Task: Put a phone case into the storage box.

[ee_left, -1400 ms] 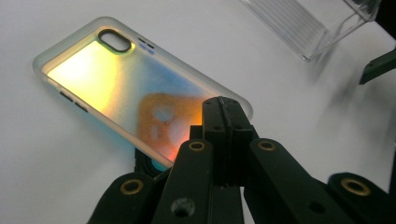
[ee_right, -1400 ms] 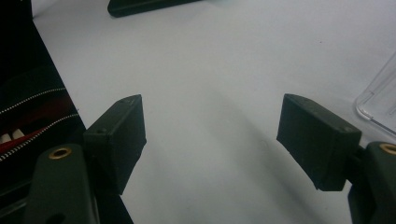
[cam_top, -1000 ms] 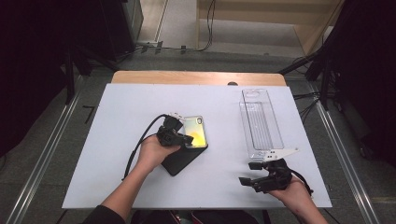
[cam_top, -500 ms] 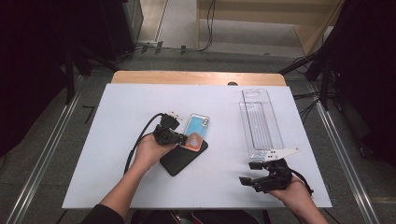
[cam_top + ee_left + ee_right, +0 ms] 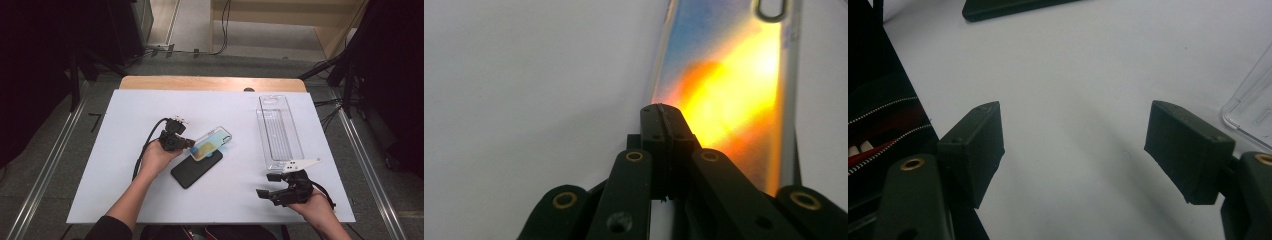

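While the left tongs (image 5: 187,143) are clenched on the edge of the iridescent phone case (image 5: 212,143), the case is tilted, its near end raised over the black phone (image 5: 196,169). That phone lies flat on the bench (image 5: 125,185). Right of the phone, well apart, the right tongs (image 5: 265,186) rest released, holding nothing. Beyond them lies the clear plastic tray (image 5: 280,132).

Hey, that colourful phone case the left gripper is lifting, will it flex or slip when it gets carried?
The case looks like a thin shell, so it is probably light and may flex a little. The left gripper pinches just one edge, so the case could swivel or sag. Its surface looks glossy, so it may slip if jerked.
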{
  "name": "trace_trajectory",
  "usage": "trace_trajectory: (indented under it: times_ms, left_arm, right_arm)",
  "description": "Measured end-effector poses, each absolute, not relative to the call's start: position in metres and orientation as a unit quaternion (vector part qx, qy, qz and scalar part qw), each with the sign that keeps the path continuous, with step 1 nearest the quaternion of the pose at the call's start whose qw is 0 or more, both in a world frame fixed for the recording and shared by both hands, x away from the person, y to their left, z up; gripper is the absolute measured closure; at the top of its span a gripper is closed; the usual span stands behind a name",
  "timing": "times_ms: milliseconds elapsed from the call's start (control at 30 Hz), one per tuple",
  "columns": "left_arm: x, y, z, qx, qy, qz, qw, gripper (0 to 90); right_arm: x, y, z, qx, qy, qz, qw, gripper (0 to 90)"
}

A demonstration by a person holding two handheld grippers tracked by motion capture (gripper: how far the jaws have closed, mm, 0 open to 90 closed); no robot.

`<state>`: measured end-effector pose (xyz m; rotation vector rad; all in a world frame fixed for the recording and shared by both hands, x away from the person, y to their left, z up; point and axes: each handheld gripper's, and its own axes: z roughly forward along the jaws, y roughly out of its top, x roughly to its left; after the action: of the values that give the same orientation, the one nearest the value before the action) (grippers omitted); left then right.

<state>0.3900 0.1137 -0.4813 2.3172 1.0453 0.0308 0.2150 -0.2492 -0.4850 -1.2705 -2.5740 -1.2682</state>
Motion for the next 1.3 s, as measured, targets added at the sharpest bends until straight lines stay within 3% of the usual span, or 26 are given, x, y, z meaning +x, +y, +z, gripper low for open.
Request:
trace_trajectory:
  times_ms: [433,1067,1300]
  left_arm:
    - [0.395,0.128,-0.484,0.864,0.412,0.022,0.288,90.0]
    - [0.396,0.189,-0.484,0.835,0.466,0.011,0.293,90.0]
    - [0.392,0.187,-0.478,0.830,0.456,-0.005,0.321,83.2]
  right_arm:
    - [0.214,-0.250,-0.484,-0.407,-0.818,-0.406,0.003,21.7]
    - [0.215,-0.250,-0.484,-0.404,-0.819,-0.407,0.002,21.6]
    - [0.215,-0.249,-0.484,-0.402,-0.819,-0.410,0.003,21.6]
